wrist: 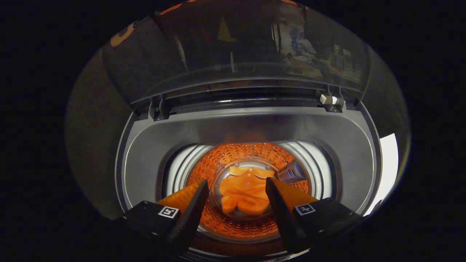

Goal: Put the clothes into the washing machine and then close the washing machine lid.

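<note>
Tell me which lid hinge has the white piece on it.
The hinge behind the right finger. The other hinge is plain grey. The gripper is open above the orange garment.

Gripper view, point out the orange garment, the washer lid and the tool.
orange garment (243,194): gripper view, middle of the crumpled cloth in the drum.
washer lid (236,51): gripper view, centre of the raised clear panel.
tool (237,189): gripper view, midway between its spread fingertips, holding nothing.
</note>
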`<state>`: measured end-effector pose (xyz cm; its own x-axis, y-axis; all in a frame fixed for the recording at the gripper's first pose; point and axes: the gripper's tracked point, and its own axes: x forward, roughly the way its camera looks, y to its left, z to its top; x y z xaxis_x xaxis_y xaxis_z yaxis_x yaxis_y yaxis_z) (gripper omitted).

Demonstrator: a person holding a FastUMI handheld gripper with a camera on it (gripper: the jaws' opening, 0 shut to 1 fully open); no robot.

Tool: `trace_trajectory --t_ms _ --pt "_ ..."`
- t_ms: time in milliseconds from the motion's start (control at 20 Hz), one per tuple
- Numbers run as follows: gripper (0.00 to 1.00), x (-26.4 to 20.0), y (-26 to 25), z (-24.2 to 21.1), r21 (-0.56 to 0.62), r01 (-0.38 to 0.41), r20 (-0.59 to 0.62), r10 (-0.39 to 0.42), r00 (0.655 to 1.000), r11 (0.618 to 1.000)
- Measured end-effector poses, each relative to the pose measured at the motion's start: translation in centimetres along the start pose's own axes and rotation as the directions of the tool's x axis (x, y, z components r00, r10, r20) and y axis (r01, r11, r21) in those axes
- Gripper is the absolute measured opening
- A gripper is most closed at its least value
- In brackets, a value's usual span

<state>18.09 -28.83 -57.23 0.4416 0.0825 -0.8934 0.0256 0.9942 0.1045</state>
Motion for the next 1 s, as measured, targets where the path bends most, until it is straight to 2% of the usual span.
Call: trace_trajectory --t_ms 450,800,1000 --pt "0.99 -3.6 0.2 1.6 0.021 -0.015 0.086 0.013 0.996 1.000" --pt "0.99 -9.5 0.5 4.8 -0.025 -0.014 0.186 0.018 0.982 1.000" --pt "0.99 -14.0 1.0 8.5 -0.016 -0.032 0.276 0.036 0.960 0.999"
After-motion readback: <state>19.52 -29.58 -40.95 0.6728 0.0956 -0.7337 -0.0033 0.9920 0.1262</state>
